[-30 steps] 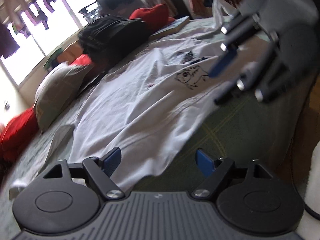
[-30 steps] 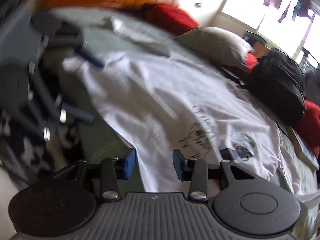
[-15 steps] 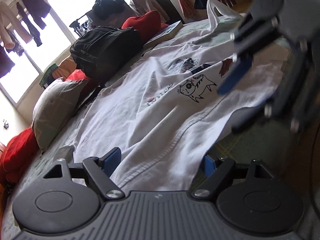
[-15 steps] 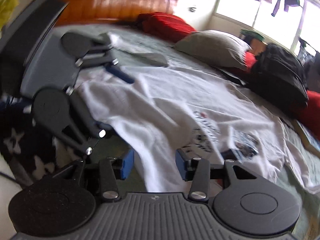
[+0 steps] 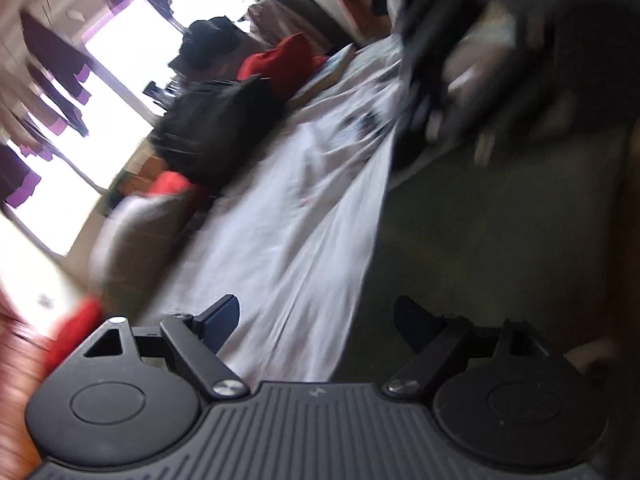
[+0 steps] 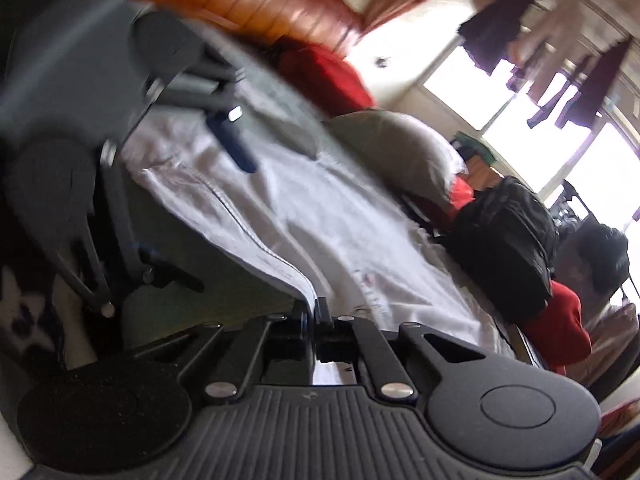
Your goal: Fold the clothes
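While R tongs [image 6: 311, 312] pinch shirt [image 6: 280, 216] hem, L tongs [image 5: 316, 320] gape.

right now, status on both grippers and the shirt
Right gripper shut on white shirt hem. Left gripper open, hem between its fingers, not gripped. Black backpack beside the shirt.

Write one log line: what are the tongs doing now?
left tongs: open over shirt hem | right tongs: shut on white shirt | fold: not done

Bed [image 5: 500, 240] carries white shirt [image 5: 304, 240], pillow [image 6: 404, 152], backpack [image 6: 504, 240].
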The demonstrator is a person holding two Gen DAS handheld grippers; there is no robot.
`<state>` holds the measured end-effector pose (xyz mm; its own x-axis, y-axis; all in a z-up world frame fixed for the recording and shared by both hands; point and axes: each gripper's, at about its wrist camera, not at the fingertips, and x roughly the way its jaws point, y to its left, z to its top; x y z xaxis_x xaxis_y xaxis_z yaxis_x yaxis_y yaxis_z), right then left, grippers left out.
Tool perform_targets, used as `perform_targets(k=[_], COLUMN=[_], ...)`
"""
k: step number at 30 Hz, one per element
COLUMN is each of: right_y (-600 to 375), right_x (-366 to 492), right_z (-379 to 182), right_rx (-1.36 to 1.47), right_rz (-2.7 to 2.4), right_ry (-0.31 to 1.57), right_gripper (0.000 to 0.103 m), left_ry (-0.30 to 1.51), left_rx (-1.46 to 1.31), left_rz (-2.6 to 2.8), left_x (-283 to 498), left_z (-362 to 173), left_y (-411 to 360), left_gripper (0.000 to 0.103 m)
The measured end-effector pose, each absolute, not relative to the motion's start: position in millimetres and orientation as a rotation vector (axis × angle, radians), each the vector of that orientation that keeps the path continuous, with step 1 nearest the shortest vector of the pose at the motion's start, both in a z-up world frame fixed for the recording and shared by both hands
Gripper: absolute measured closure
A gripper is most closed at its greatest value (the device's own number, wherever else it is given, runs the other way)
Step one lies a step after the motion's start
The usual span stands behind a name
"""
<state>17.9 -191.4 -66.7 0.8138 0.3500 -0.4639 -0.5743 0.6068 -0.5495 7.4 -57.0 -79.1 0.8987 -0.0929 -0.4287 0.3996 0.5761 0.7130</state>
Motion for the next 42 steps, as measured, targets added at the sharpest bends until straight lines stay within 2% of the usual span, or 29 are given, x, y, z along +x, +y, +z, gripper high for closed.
perform_targets(k=[6, 8, 10, 12, 13, 14, 15, 16, 17, 18, 20, 28, 32, 35, 38, 39, 40, 41, 42], right_y=[-198, -197, -196, -195, -194, -194, -193, -192, -192, -191, -192, -208, -214, -227, -255, -267, -278, -291, -303], right_x=[18, 17, 16, 15, 15, 14, 14, 13, 13, 13, 12, 7, 9, 5, 10, 14, 20, 29, 39], right_z=[-66, -71, -76, -80, -83, -85, -87, -90, -92, -94, -94, -65, -70, -66, -43, -34, -26, -19, -13], right_rx=[-0.72, -0.727, -0.735, -0.743, -0.747, -0.751, -0.755, -0.758, -0.762, -0.766, -0.763, -0.684, -0.627, -0.563, -0.417, -0.362, -0.312, -0.258, -0.214], right_rz=[0.54, 0.54, 0.541, 0.541, 0.541, 0.541, 0.541, 0.541, 0.541, 0.541, 0.555, 0.693, 0.777, 0.813, 0.792, 0.774, 0.749, 0.715, 0.681], right_ry=[0.35, 0.361, 0.372, 0.383, 0.389, 0.394, 0.399, 0.405, 0.41, 0.416, 0.429, 0.511, 0.631, 0.665, 0.655, 0.646, 0.635, 0.623, 0.616], right_gripper=[0.095, 0.088, 0.07, 0.063, 0.062, 0.062, 0.063, 0.066, 0.074, 0.094, 0.098, 0.099, 0.098, 0.096, 0.088, 0.085, 0.083, 0.081, 0.075], left_ry=[0.323, 0.324, 0.318, 0.315, 0.32, 0.331, 0.337, 0.342, 0.345, 0.336, 0.326, 0.33, 0.471, 0.525, 0.521, 0.517, 0.52, 0.523, 0.53], left_rx=[1.051, 1.077, 1.096, 1.095, 1.091, 1.087, 1.092, 1.096, 1.101, 1.106, 1.105, 1.107, 1.006, 0.883, 0.741, 0.69, 0.633, 0.577, 0.523], left_rz=[-0.091, -0.069, -0.048, -0.051, -0.063, -0.078, -0.084, -0.09, -0.096, -0.103, -0.122, -0.227, -0.359, -0.465, -0.491, -0.491, -0.481, -0.47, -0.449], left_x=[17, 16, 14, 10, 8, 6, 6, 6, 5, 2, -2, -20, -24, -40, -39, -35, -25, -15, -3], left_z=[-95, -98, -101, -103, -102, -102, -102, -102, -102, -99, -91, -57, -52, -36, -4, 6, 16, 24, 29], left_y=[-40, -34, -29, -26, -25, -24, -24, -24, -25, -25, -25, -14, 2, 15, 25, 29, 32, 35, 38], left_gripper=[0.018, 0.018, 0.019, 0.025, 0.035, 0.053, 0.063, 0.078, 0.089, 0.091, 0.097, 0.099, 0.09, 0.089, 0.087, 0.085, 0.076, 0.062, 0.057])
